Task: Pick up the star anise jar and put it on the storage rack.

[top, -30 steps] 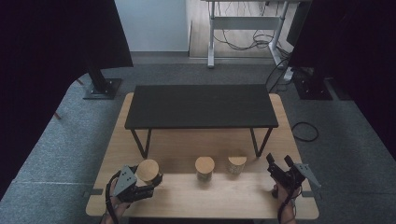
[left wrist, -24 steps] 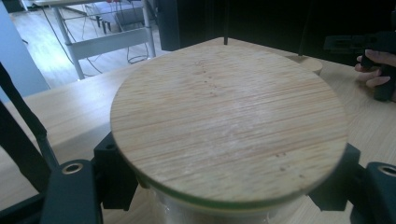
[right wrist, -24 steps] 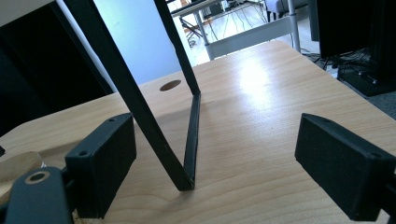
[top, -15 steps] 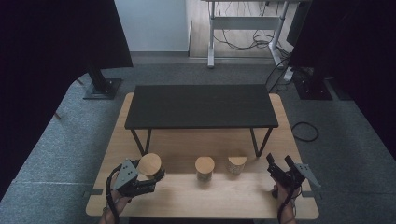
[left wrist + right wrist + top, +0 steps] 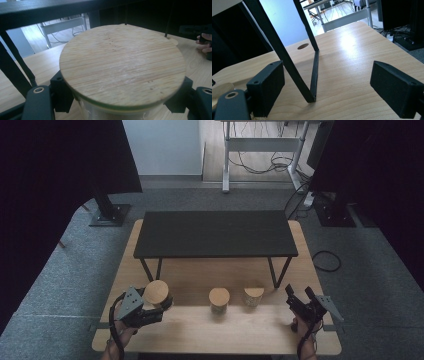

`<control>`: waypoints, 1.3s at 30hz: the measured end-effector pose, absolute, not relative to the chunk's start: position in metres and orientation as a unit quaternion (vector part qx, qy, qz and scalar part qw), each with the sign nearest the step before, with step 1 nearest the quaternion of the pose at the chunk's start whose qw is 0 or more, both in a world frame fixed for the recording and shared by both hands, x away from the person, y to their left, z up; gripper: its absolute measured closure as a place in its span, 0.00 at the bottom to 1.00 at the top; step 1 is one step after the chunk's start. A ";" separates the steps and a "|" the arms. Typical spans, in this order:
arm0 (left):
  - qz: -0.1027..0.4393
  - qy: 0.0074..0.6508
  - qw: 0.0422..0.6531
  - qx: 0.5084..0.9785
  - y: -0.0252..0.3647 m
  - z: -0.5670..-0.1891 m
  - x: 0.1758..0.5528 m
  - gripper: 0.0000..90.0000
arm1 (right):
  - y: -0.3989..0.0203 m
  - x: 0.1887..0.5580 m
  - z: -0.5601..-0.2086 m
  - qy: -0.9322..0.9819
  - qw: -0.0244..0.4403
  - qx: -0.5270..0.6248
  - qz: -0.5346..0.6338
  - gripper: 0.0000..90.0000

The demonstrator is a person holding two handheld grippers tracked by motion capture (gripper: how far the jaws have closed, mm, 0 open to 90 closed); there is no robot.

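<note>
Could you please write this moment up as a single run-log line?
left hand-held gripper: shut on large jar | right hand-held gripper: open, nothing held | two smaller jars: on wooden table

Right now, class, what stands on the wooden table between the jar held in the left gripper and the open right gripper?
In the high view, two smaller wood-lidded jars stand between the held jar and the right gripper, on the wooden table.

Hidden and cut off

The wooden lid point(image 5: 122, 66) covers most of the jar's glass body point(image 5: 112, 113), which the left gripper view's bottom edge crops; contents can't be told. Both forearms leave the high view's bottom edge.
</note>
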State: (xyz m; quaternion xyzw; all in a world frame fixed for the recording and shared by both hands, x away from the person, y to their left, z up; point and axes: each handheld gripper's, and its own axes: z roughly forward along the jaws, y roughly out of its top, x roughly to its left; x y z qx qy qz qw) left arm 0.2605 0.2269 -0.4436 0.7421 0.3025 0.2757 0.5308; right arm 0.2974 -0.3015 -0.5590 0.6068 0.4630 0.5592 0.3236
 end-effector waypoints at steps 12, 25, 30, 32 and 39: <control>0.286 0.293 0.531 0.742 0.223 -0.427 0.266 0.28 | -0.302 0.297 -0.559 0.462 0.322 0.607 0.561 0.13; 0.289 0.287 0.534 0.741 0.221 -0.415 0.271 0.28 | -0.302 0.297 -0.559 0.461 0.321 0.607 0.562 0.13; 0.290 0.289 0.536 0.738 0.221 -0.413 0.274 0.28 | -0.302 0.298 -0.559 0.463 0.319 0.607 0.562 0.13; 0.288 0.290 0.539 0.736 0.222 -0.412 0.275 0.28 | -0.303 0.298 -0.559 0.463 0.319 0.606 0.563 0.13; 0.290 0.290 0.539 0.736 0.221 -0.407 0.279 0.28 | -0.303 0.298 -0.559 0.463 0.318 0.606 0.563 0.13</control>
